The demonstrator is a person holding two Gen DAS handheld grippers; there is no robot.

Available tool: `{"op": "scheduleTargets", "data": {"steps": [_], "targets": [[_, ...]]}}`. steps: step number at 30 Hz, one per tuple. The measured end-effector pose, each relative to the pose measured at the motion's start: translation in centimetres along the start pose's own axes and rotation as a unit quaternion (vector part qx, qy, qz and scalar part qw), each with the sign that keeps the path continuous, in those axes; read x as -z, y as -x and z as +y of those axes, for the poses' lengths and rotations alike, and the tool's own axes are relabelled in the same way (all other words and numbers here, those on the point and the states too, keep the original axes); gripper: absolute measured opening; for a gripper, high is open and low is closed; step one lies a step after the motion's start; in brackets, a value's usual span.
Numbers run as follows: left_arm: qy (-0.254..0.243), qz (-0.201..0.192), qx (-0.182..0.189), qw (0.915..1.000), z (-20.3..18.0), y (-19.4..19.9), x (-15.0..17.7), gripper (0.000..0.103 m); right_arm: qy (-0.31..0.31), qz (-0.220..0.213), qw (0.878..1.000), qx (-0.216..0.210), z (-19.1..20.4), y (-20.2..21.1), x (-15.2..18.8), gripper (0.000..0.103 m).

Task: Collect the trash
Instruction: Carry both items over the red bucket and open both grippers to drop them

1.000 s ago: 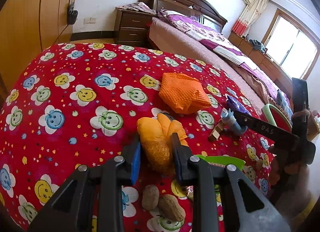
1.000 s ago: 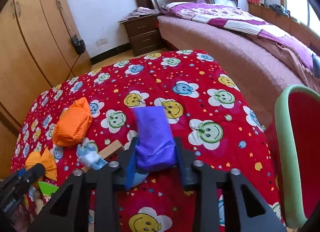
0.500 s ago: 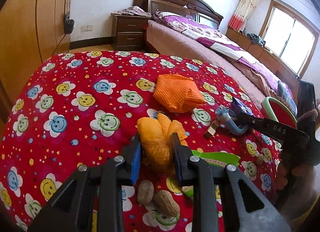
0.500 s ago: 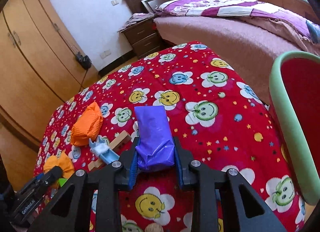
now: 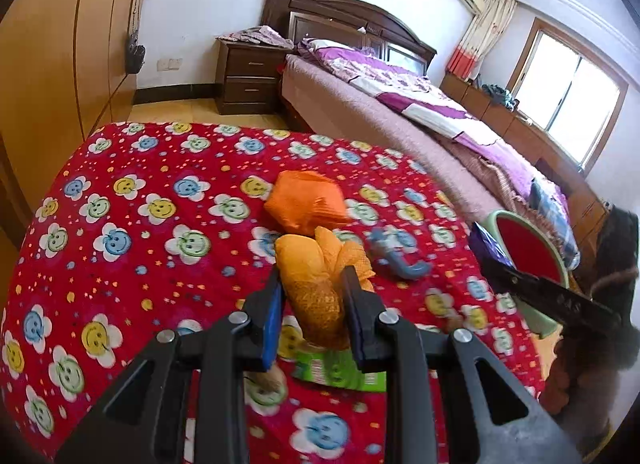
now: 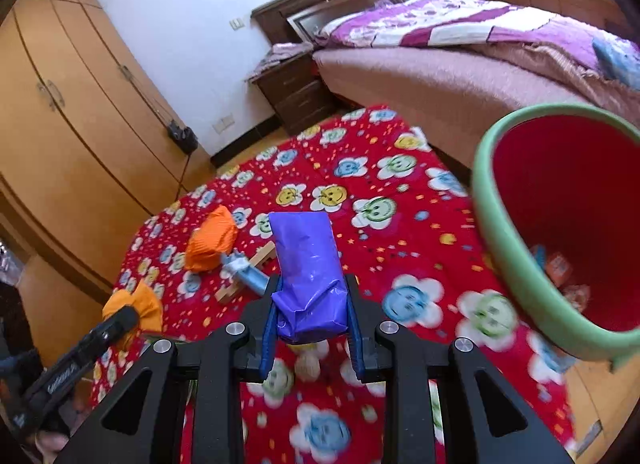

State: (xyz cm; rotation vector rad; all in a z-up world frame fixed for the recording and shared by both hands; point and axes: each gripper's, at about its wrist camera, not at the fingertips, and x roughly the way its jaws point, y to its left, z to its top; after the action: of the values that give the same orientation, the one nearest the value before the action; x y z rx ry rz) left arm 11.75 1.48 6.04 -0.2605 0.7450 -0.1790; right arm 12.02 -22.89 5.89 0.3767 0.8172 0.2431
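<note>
Left gripper (image 5: pixel 312 296) clenched on crumpled yellow-orange mesh wrapper (image 5: pixel 316 280), held above desk with red smiley-flower cloth (image 5: pixel 120 223). Right gripper (image 6: pixel 312 316) clenched on shiny purple plastic packet (image 6: pixel 308 264), near red bin with green rim (image 6: pixel 516 264). Orange mesh pouch (image 5: pixel 306 205), blue-grey plastic piece (image 5: pixel 400 256), green packet (image 5: pixel 340 374) lie on cloth.

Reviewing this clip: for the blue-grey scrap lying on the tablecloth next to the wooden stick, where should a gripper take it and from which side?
Probably from above, across the straight middle of the blue-grey scrap. It lies flat on the tablecloth with its hooked end curling aside. The wooden stick runs close alongside, so a sideways approach would likely knock it.
</note>
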Motion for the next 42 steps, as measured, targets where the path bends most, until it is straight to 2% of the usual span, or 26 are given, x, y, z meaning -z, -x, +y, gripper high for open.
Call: {"op": "scheduleTargets", "data": {"steps": [9,18,29,37,42], "targets": [[-0.009,-0.007,0.037,0.9992,-5.1,2.1,-0.2,0.028,-0.009,-0.047,0.999,-0.004,-2.2,6.9,1.5,0.029],[-0.029,-0.003,0.061,0.9977,-10.6,1.2,-0.4,0.028,-0.029,-0.086,0.996,0.001,-5.8,10.5,1.3,0.029],[-0.063,0.023,0.084,0.9942,-16.5,-3.1,-1.0,0.028,-0.079,-0.118,0.989,0.033,-12.3,12.5,1.2,0.029],[-0.115,0.039,0.106,0.9870,-21.9,-6.4,-0.9,0.028,-0.103,-0.127,0.984,0.065,-15.9,13.0,1.3,0.029],[-0.159,0.031,0.100,0.9817,-24.8,-7.9,-0.3,0.028,-0.116,-0.131,0.982,0.077,-17.4,13.0,1.4,0.029]]}}
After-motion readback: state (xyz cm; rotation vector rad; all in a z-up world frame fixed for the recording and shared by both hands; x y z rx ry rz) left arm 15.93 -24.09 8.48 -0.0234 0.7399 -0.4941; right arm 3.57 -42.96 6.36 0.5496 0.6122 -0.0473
